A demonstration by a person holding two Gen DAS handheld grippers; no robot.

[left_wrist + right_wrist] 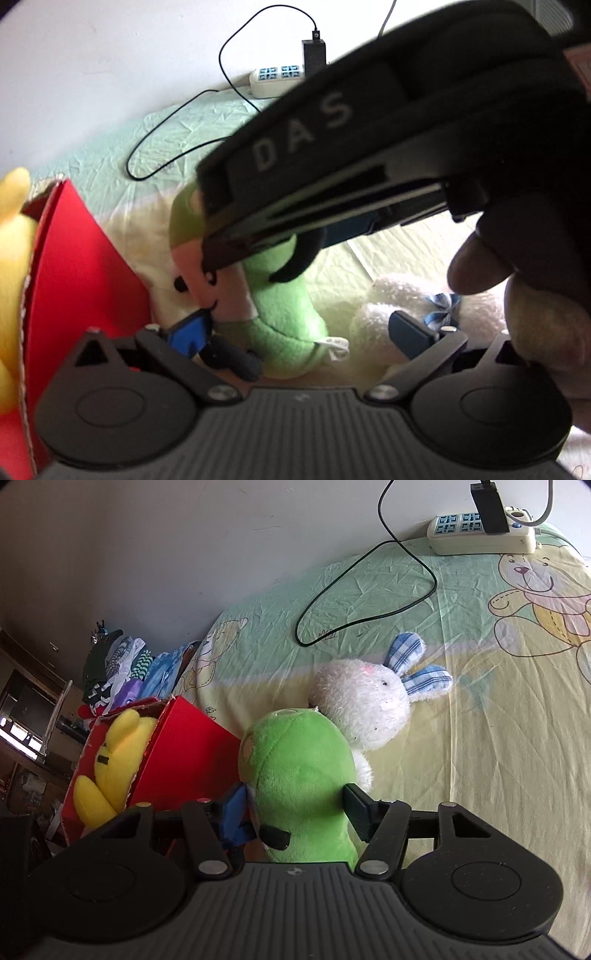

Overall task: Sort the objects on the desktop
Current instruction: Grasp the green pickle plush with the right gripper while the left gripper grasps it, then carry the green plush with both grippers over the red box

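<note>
Green plush toy [303, 775] with a rounded fleecy body and a small black limb is lying on the bed [480, 738], just beside the red cardboard box [184, 753] and touching the white fluffy rabbit toy with blue checked ears [365, 701]. From the right wrist view its face is turning away, so only its back and the top of its head are showing; its lower end is disappearing behind the gripper body. From the left wrist view a pinkish face with black stitched eyes and mouth is showing, though the right gripper is crossing in front of it and hiding much of the upper body.

The right gripper [299, 812] is standing partly open around the toy, its blue finger [236, 812] on one side and its dark finger on the other; whether the pads are pressing into the fleece is hard to tell, and the plush is not looking squeezed. The left gripper [301, 332] is standing wide open with nothing held, one blue finger [188, 332] near the toy's face and the other over the white rabbit.

A yellow plush bear [122, 753] is sitting inside the red box, half hidden by its wall. A person's hand [524, 266], dark and blurred, is filling the right edge of the left wrist view. A white power strip [484, 531] and a black cable [369, 602] are lying far up the bed.
</note>
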